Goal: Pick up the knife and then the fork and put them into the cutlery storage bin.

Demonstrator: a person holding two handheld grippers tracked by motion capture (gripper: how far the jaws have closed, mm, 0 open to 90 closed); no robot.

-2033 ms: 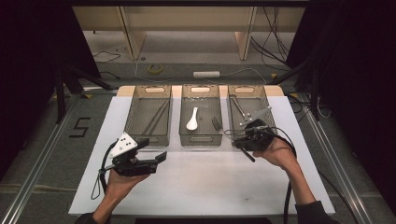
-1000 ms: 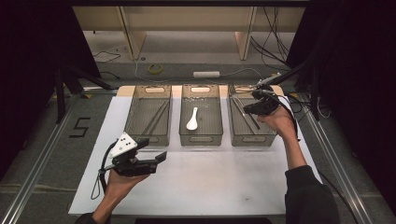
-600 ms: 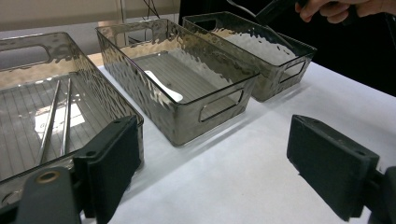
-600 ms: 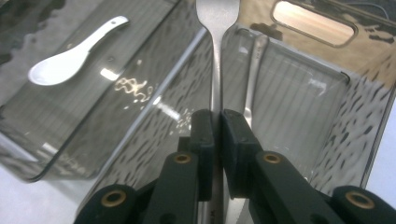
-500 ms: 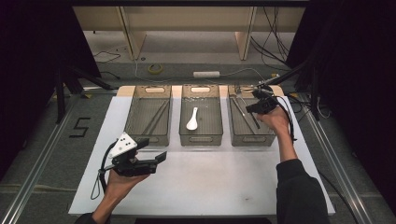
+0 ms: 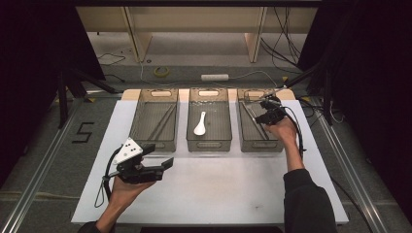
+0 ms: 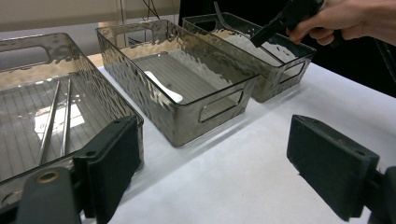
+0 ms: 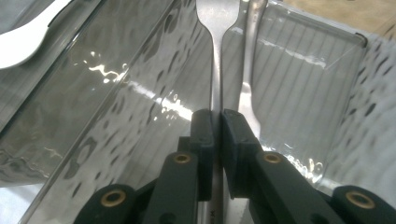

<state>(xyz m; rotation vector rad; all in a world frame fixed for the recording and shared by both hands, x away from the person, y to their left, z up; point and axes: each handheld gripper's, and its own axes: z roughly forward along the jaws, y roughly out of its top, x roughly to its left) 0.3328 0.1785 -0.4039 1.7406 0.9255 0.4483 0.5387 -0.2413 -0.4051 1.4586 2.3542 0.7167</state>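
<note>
Three bins stand in a row on the table (image 6: 209, 194), at 12 o'clock from the person. The left bin (image 6: 154, 120) sits at 11 o'clock and holds two chopsticks (image 6: 163, 121) lying lengthwise. The middle bin (image 6: 208, 119) sits at 12 o'clock with a spoon (image 6: 199, 124) inside. The right bin (image 6: 257, 121) sits at 1 o'clock. The right gripper (image 6: 268, 110) is over the right bin, with a fork (image 8: 215, 51) between its jaws, inside the bin. The left gripper (image 6: 145, 165) is at 8 o'clock from the middle bin, in front of the left bin.
</note>
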